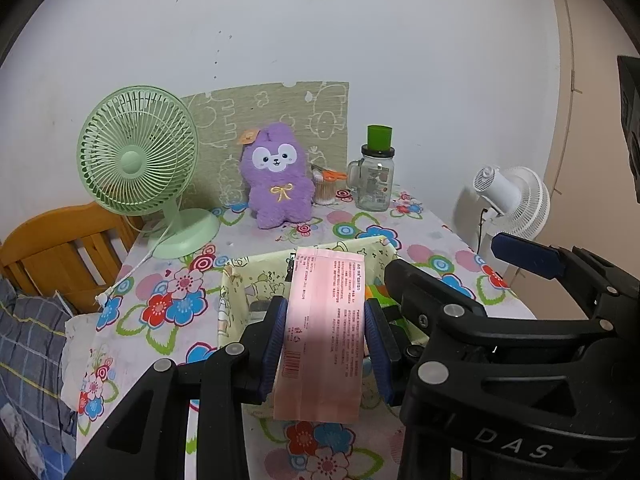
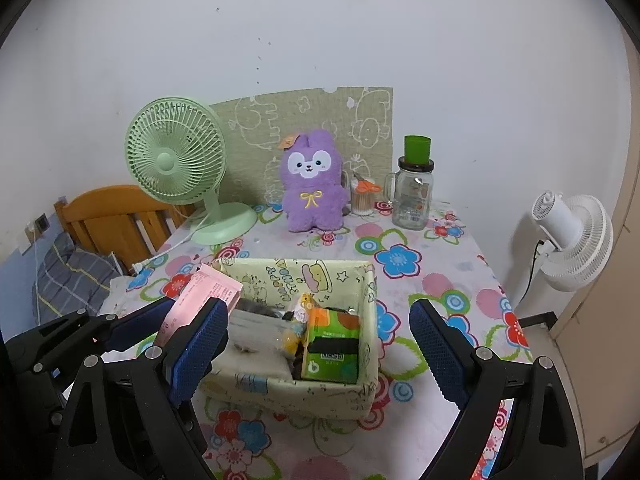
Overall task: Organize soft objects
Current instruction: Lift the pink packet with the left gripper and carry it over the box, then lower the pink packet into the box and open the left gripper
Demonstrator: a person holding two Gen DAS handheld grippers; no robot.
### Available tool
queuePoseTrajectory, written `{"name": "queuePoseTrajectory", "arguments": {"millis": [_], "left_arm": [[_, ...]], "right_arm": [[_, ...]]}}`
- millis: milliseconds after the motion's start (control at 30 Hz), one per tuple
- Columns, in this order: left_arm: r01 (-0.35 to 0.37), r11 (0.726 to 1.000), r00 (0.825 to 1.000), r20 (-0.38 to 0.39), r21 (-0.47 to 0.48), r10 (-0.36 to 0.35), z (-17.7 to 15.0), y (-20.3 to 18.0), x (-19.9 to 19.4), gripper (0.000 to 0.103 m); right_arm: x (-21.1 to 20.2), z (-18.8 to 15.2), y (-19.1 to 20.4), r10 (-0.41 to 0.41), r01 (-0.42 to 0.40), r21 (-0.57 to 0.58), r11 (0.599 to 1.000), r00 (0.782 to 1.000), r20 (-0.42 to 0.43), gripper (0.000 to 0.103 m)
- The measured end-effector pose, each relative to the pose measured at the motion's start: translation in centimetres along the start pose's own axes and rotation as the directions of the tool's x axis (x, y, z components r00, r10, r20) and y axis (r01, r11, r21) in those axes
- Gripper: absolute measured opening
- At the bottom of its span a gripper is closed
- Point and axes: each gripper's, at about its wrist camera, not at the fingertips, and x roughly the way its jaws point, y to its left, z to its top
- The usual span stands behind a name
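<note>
My left gripper [image 1: 326,340] is shut on a flat pink packet [image 1: 326,320], its blue pads pressing both long edges. The packet hangs just above the near left part of a pale yellow fabric box [image 1: 232,280] on the flowered tablecloth. In the right wrist view the same pink packet [image 2: 204,296] sits at the box's left rim. My right gripper [image 2: 320,352] stands open over the box [image 2: 320,270] with nothing between its pads. Inside lie a green and orange soft pack [image 2: 332,344] and other small items. A purple plush toy [image 2: 314,184] sits upright at the back by the wall.
A green desk fan [image 1: 138,160] stands back left, its cord trailing over the table's left edge. A glass jar with a green cup on top [image 1: 374,180] and a swab holder with orange scissors [image 1: 326,190] stand back right. A white fan [image 1: 516,200] stands beyond the right edge, a wooden headboard [image 1: 60,256] to the left.
</note>
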Motion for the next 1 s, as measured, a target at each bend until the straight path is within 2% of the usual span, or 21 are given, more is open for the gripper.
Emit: {"name": "queuePoseTrajectory", "arguments": {"millis": [767,1000], "left_arm": [[0.016,0.999,1.000,-0.022,-0.041,-0.017,1.8,1.7,5.2,0.040],[0.041,0.997,0.997,-0.067,-0.072,-0.046,1.7,2.1,7.2,0.040]], "right_arm": [[5.3,1.6,-0.8,-0.010,0.011,0.030,0.999,0.999,-0.039,0.094],[7.1,1.4,-1.5,-0.018,0.021,0.044,0.999,0.997,-0.073,0.094]]}}
